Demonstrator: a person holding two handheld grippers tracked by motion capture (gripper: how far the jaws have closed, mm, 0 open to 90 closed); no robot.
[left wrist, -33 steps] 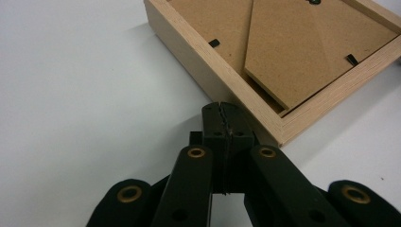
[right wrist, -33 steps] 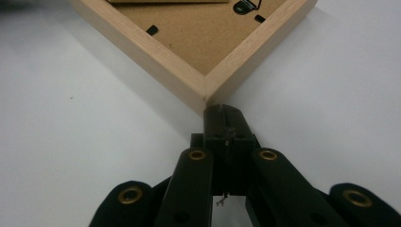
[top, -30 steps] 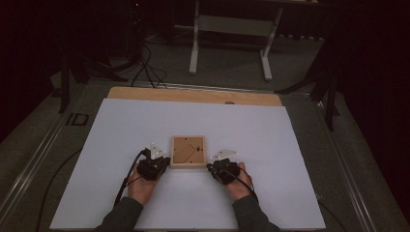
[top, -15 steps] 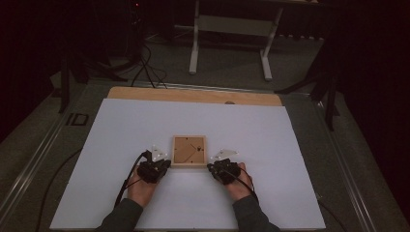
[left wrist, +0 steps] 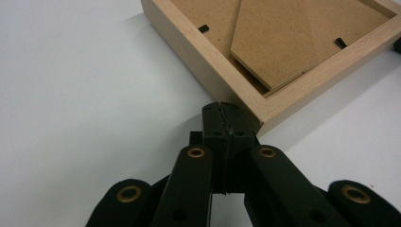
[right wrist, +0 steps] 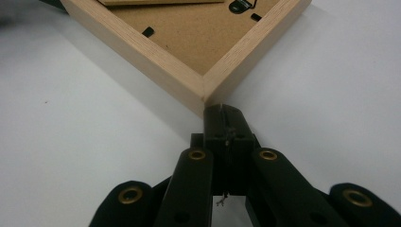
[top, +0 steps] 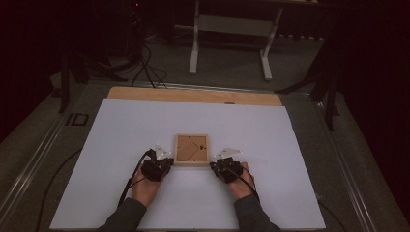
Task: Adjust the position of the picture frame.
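Nothing has moved since the earlier frames: my left gripper (top: 162,162) and right gripper (top: 218,164), jaws fully closed and empty, stay at the picture frame's (top: 191,150) seven and five o'clock corners, still untouched.

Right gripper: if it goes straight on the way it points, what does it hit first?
The near corner of the wooden frame. The right gripper, jaws shut with nothing between them, points straight at that corner, which lies just ahead of the tips. Whether they already touch it is hard to tell.

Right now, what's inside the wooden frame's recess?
The wooden frame lies back-up on the white sheet. Inside: a brown backing board, its fold-out stand panel, small black retaining tabs. Whatever lies beneath the board is covered.
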